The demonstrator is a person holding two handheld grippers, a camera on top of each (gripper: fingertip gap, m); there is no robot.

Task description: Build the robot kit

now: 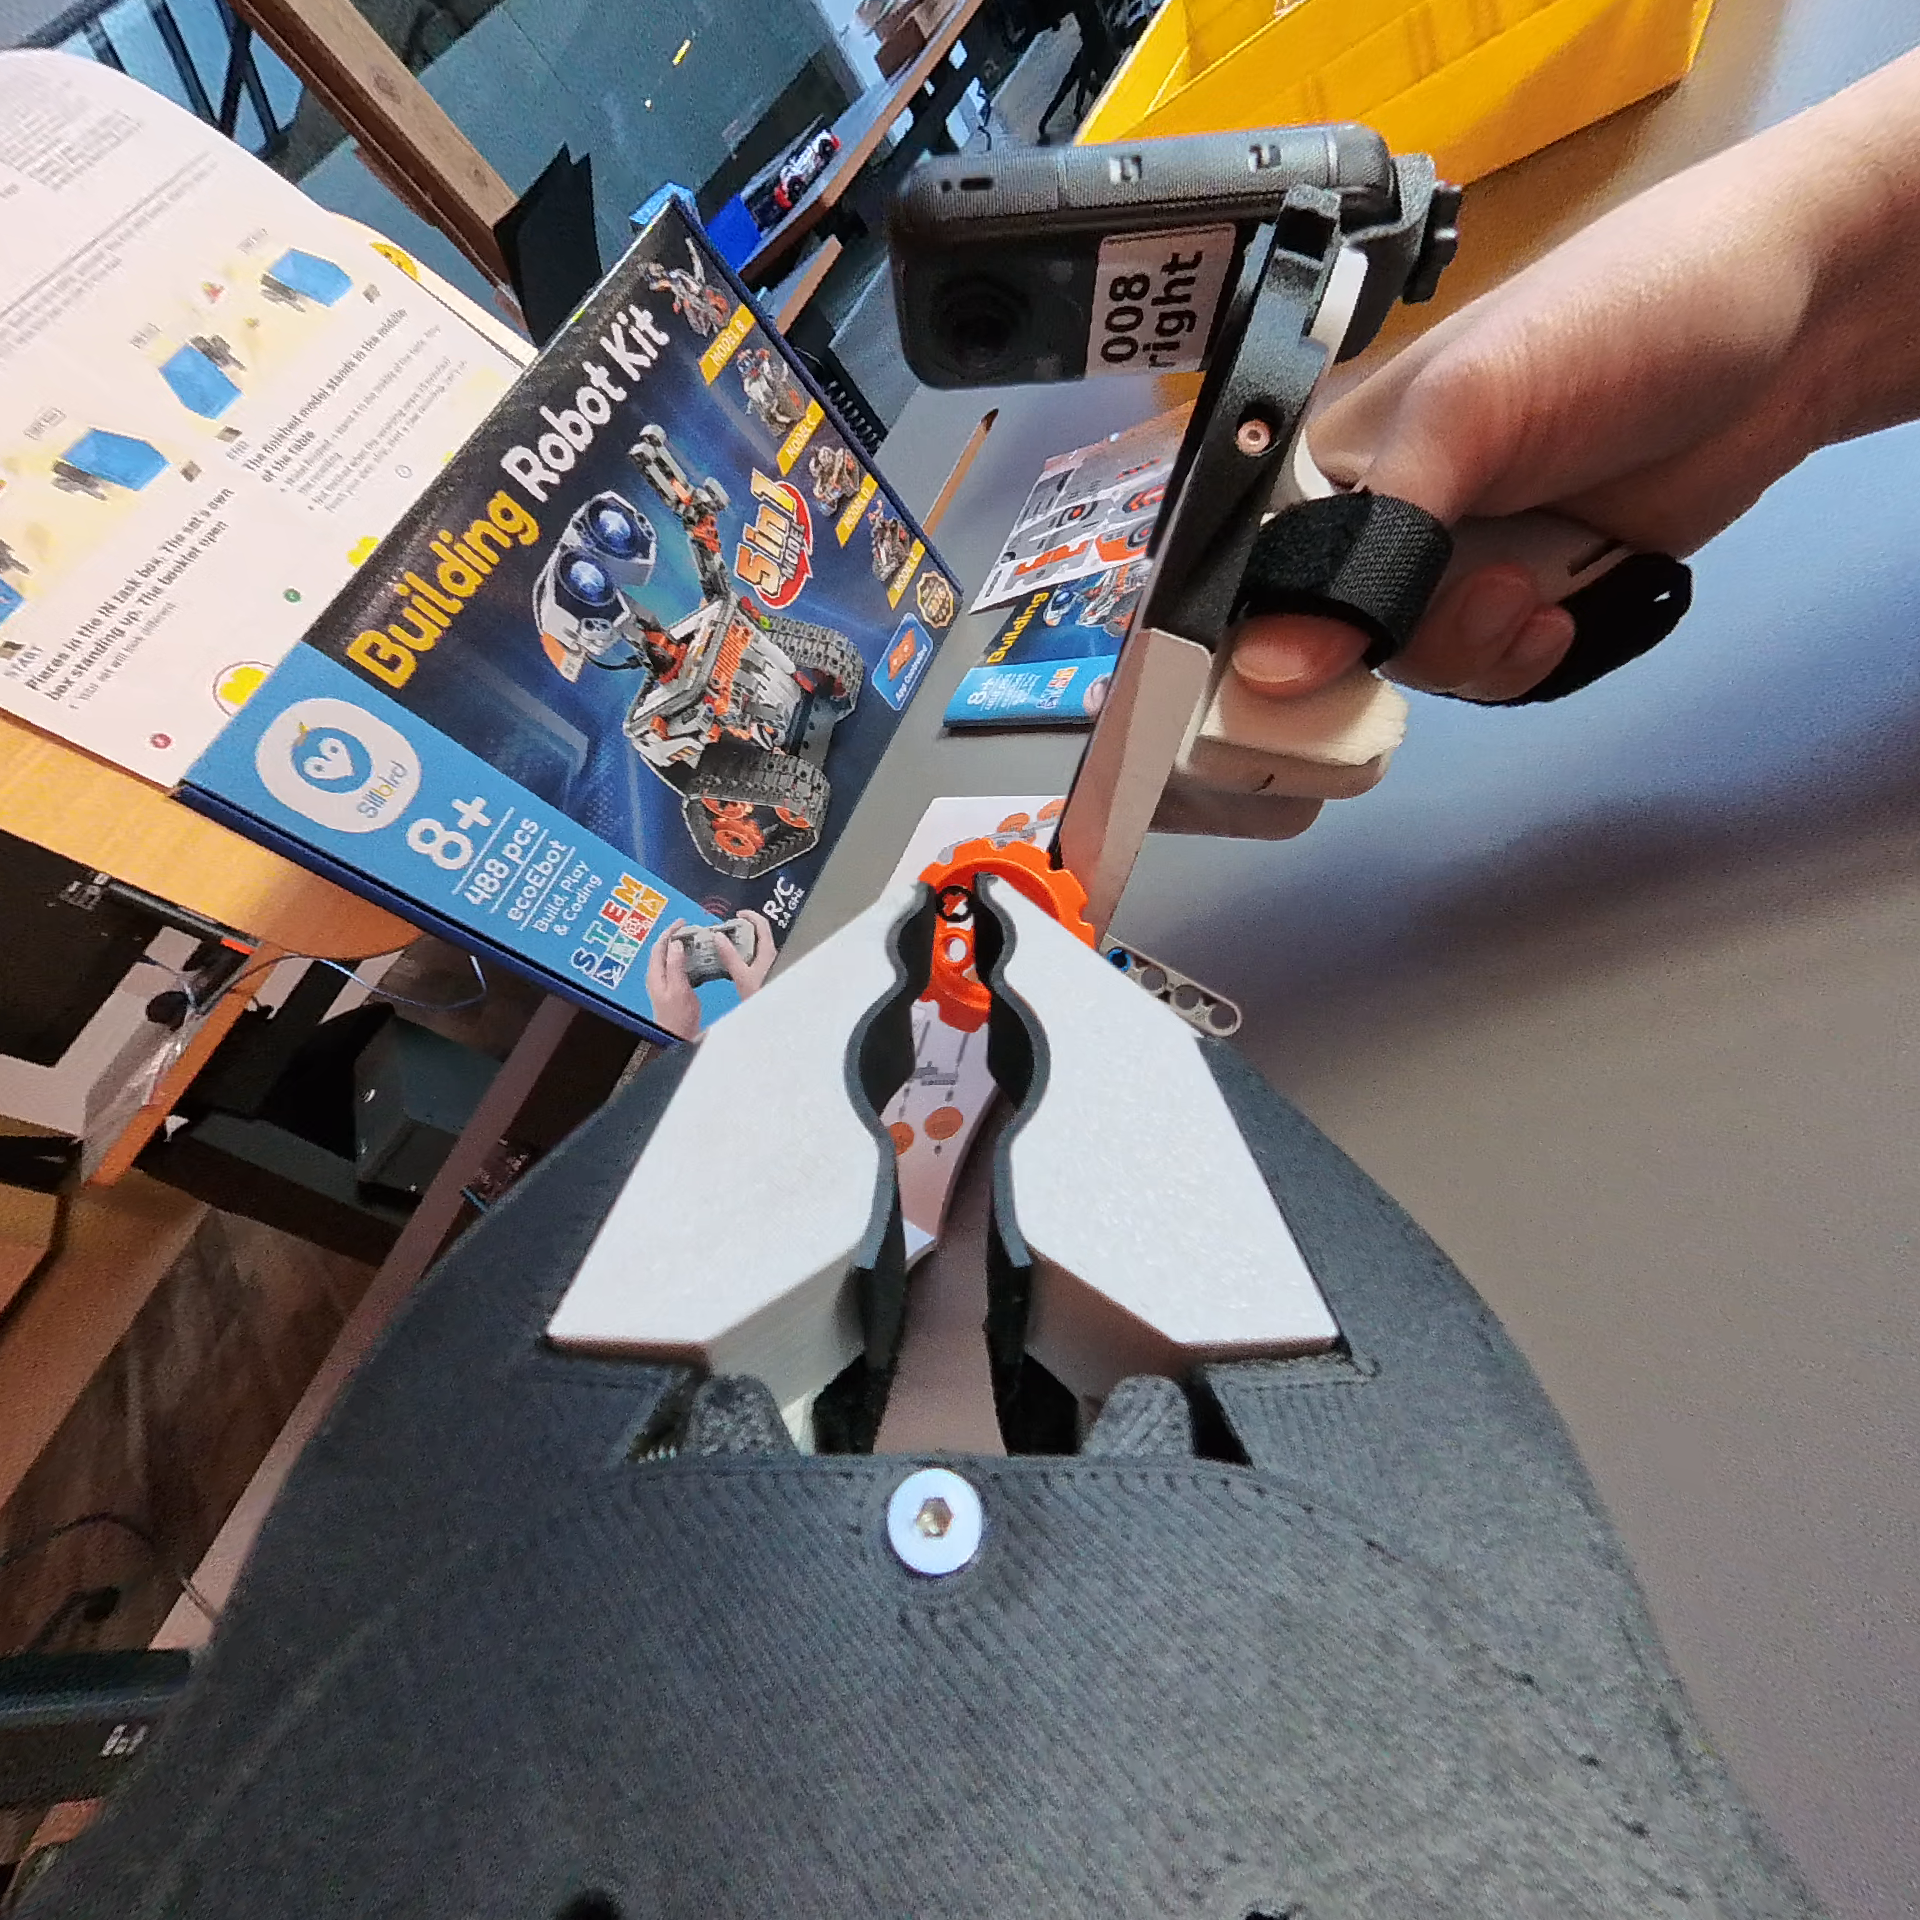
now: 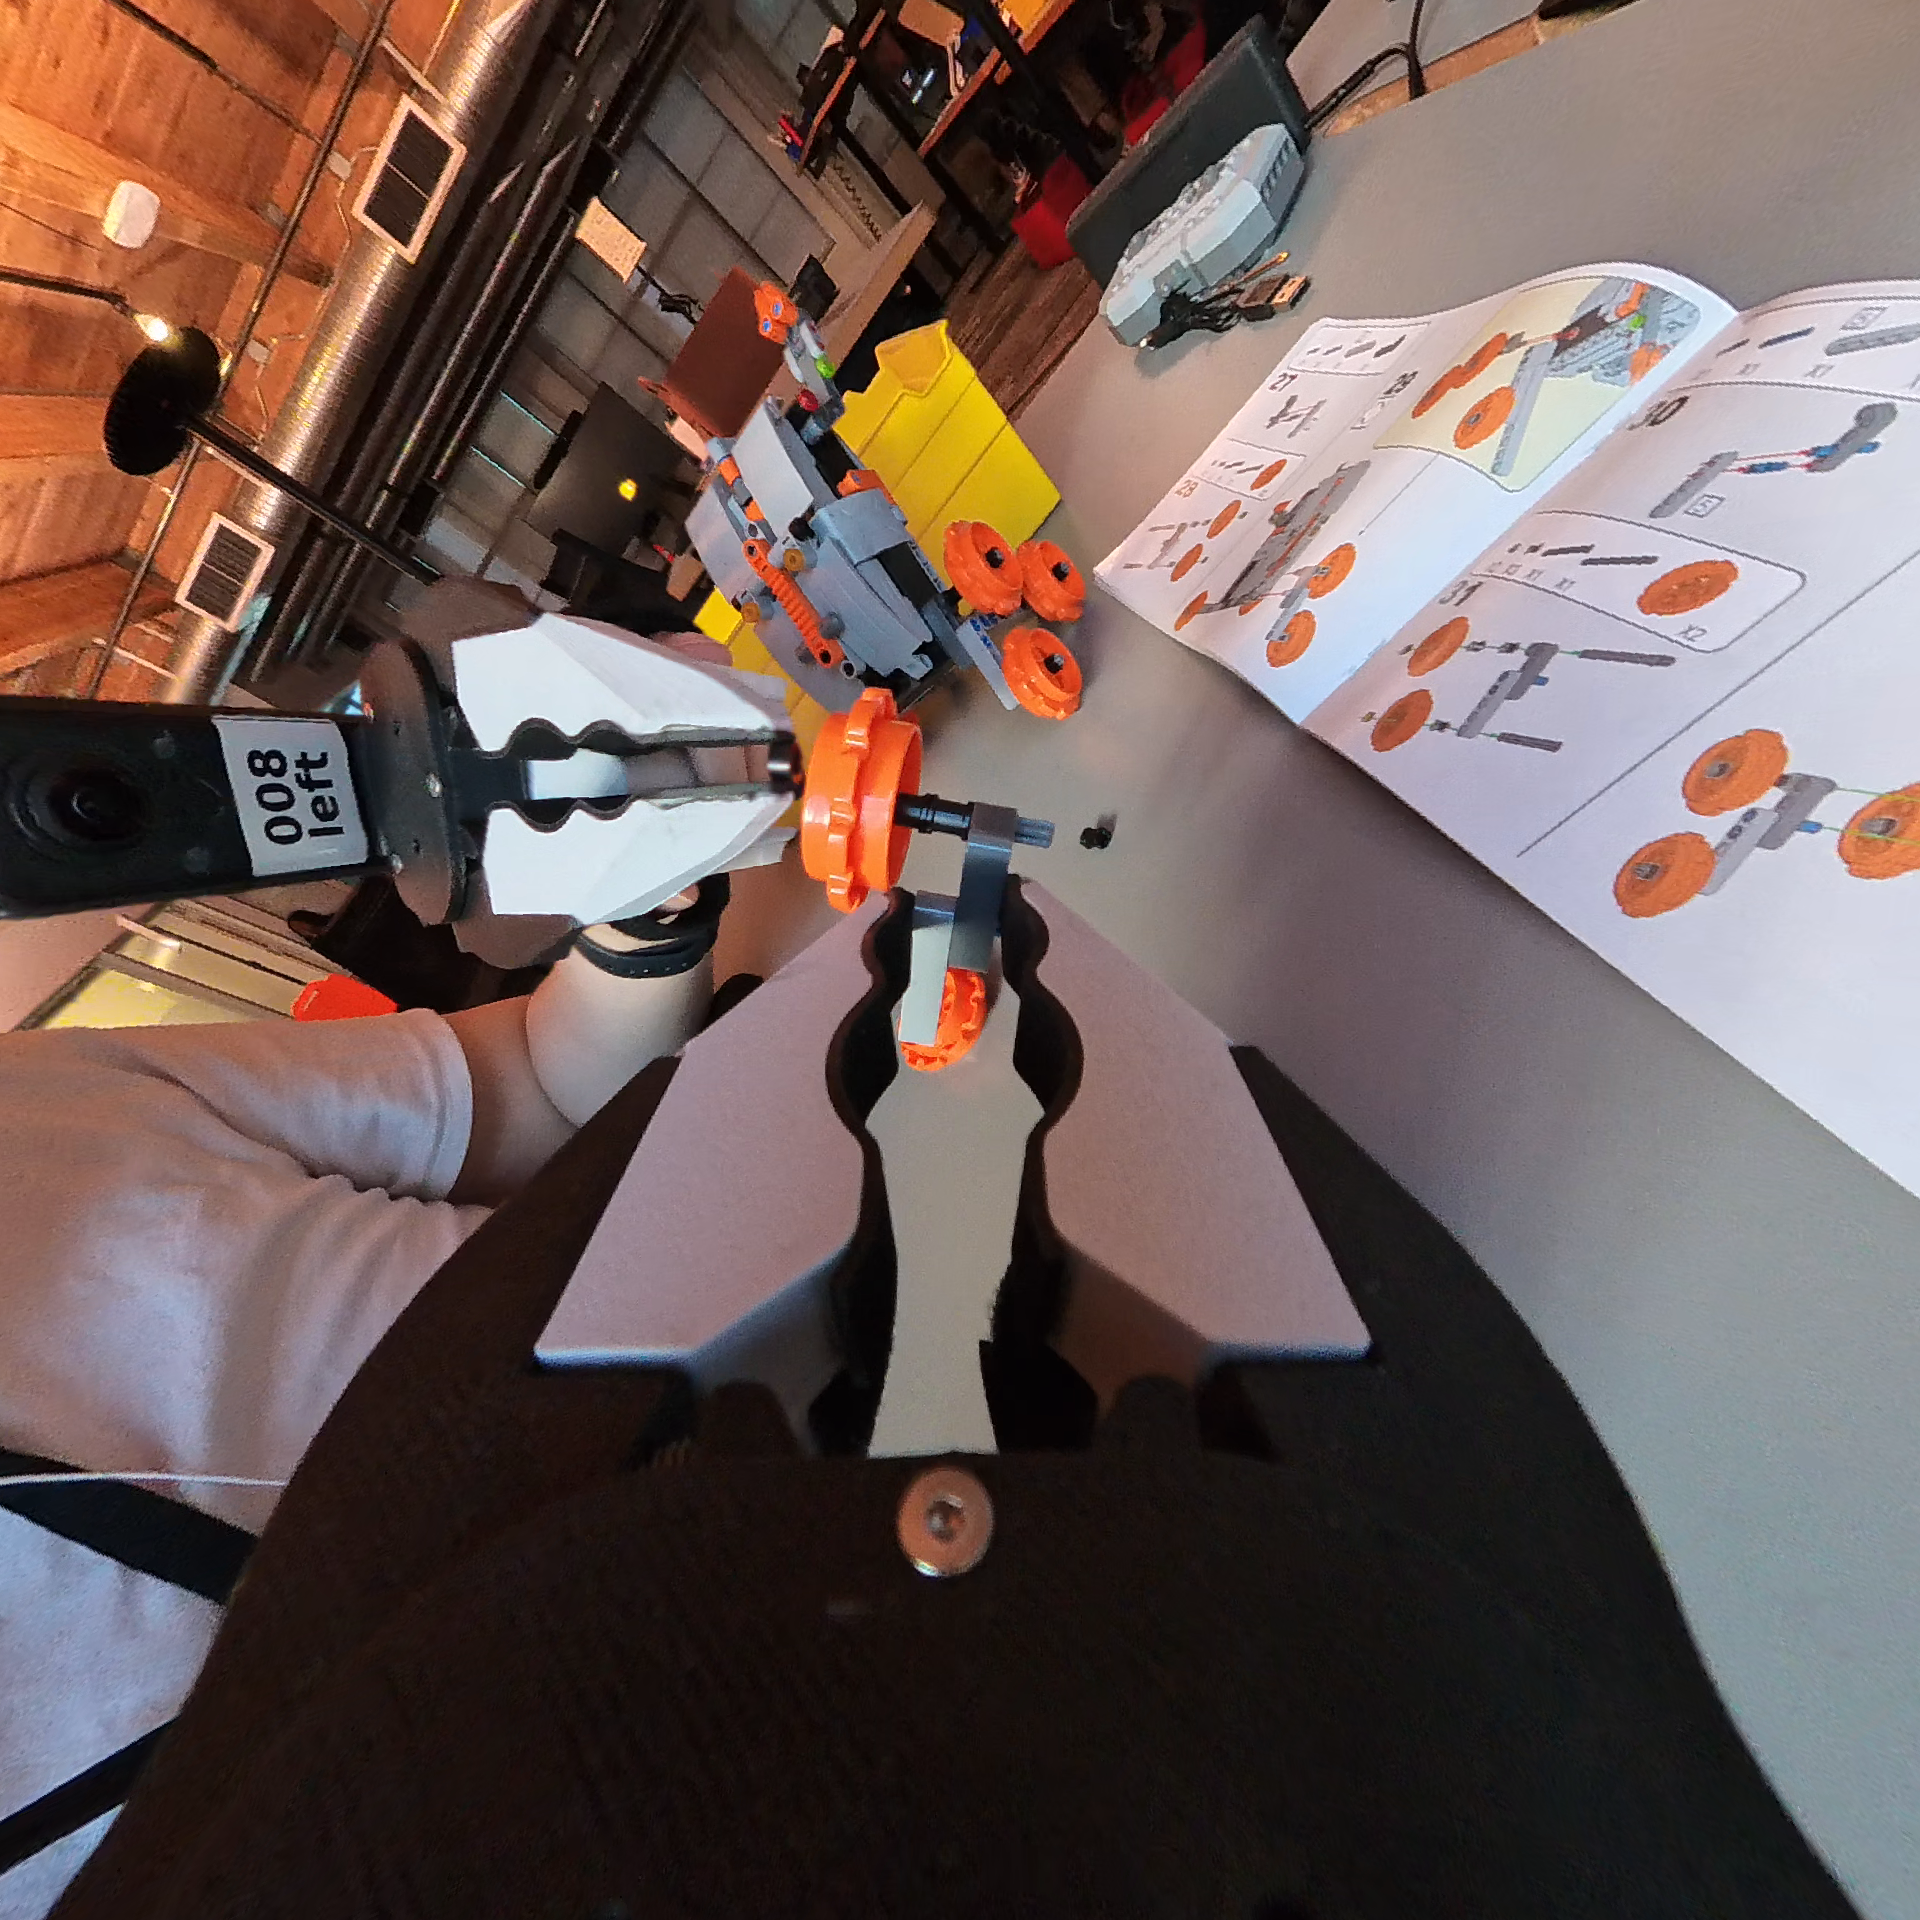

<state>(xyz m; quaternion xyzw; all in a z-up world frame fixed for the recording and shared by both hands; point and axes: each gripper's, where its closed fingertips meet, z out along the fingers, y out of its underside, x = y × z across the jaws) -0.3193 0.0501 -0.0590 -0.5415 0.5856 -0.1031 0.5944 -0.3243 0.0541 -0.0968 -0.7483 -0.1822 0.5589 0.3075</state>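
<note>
My left gripper [image 1: 961,904] is shut on the black axle end at the hub of an orange wheel [image 1: 987,935]. In the right wrist view the left gripper [image 2: 784,769] comes in from the left, and the orange wheel [image 2: 862,800] sits on a black axle [image 2: 935,816] that passes through a grey beam [image 2: 987,873]. My right gripper [image 2: 951,914] is shut on that grey beam, held above the table. A second orange wheel [image 2: 940,1034] hangs at the beam's lower end between the fingers. The right gripper [image 1: 1075,847] shows edge-on in the left wrist view, held by a hand.
A part-built grey and orange model [image 2: 821,561] with three orange wheels stands by yellow bins [image 2: 956,447]. An open instruction booklet [image 2: 1558,582] lies to the right. A small black pin [image 2: 1091,834] lies on the grey table. A kit box [image 1: 582,644] leans at the left. My two grippers' fingertips are within a few centimetres of each other.
</note>
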